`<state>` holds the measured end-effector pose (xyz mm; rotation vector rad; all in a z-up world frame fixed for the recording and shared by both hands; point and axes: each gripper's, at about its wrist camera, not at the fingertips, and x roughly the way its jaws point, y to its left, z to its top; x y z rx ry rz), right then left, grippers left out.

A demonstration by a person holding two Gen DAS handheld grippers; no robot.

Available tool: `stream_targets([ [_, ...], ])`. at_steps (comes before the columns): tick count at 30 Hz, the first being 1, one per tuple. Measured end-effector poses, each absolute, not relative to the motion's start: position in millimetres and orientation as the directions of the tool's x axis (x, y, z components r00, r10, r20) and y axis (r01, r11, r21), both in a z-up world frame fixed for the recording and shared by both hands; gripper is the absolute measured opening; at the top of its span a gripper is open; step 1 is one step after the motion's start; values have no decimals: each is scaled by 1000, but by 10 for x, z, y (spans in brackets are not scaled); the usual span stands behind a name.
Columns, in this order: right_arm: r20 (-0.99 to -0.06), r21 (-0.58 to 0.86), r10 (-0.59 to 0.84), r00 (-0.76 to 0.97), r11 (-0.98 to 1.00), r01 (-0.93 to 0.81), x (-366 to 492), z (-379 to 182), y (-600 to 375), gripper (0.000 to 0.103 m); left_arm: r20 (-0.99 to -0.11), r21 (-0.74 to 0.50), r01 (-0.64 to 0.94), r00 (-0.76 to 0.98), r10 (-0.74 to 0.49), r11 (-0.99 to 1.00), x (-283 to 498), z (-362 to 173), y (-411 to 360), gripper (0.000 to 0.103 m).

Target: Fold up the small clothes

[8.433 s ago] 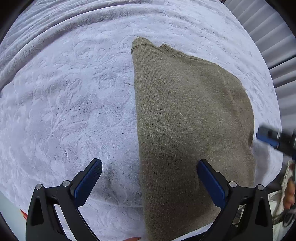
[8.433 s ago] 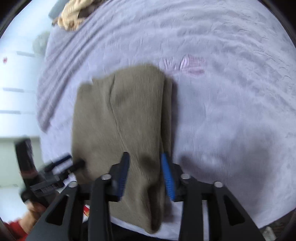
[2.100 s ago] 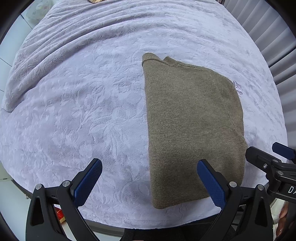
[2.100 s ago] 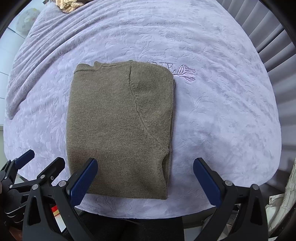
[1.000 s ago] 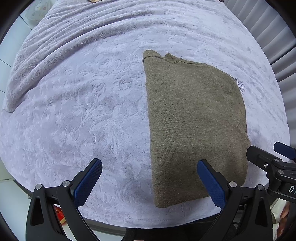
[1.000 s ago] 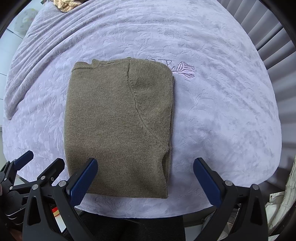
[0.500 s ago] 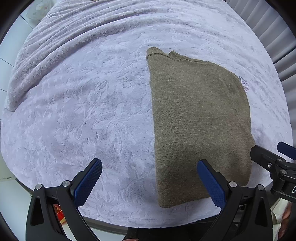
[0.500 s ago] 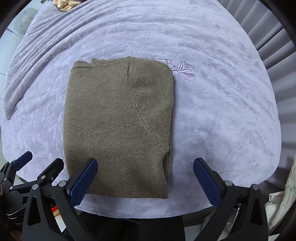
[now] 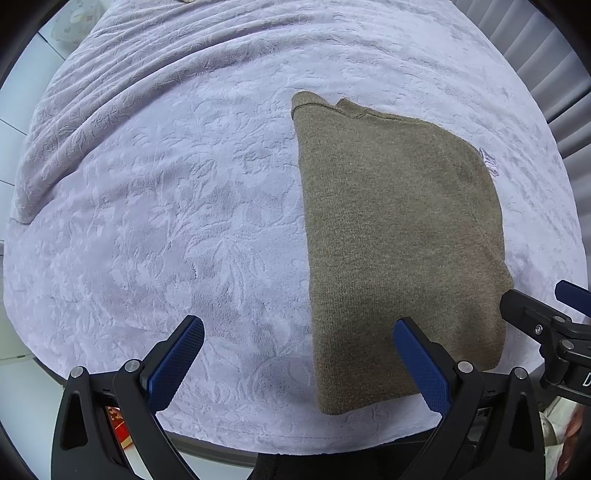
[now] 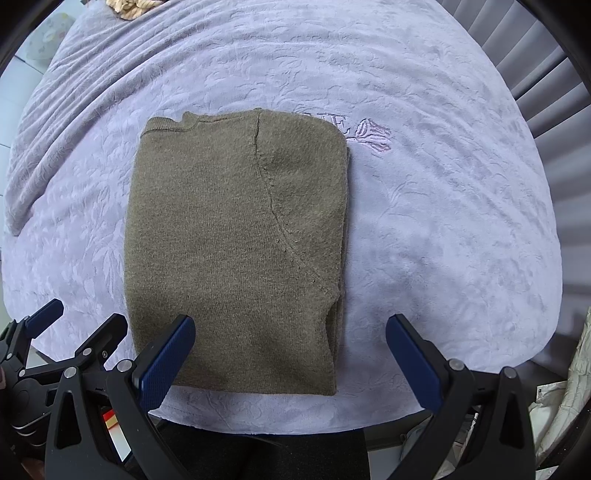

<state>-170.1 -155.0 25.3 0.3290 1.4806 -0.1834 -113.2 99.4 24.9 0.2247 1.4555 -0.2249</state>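
Note:
An olive-brown knit sweater lies folded into a flat rectangle on the lilac embossed blanket; it also shows in the left wrist view to the right of centre. My left gripper is open and empty, held above the blanket's near edge, with its right finger over the sweater's near left part. My right gripper is open and empty above the sweater's near edge. Each gripper shows at the edge of the other's view.
The blanket covers a table with ridged folds at the far left. A beige cloth heap lies at the far edge. Vertical blinds stand at the right. The table's near edge is just below the grippers.
Both grippers have drifted slightly, so the sweater sits a little lower and further right in the left view. The sweater itself has not moved. Both grippers stay open.

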Motion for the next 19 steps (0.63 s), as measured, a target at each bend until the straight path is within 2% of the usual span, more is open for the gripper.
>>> stream_targets([
  [19, -994, 99, 78, 79, 942, 322, -1701, 219, -1534, 103, -992, 22, 293, 124, -16, 956, -1115, 264, 967, 103],
])
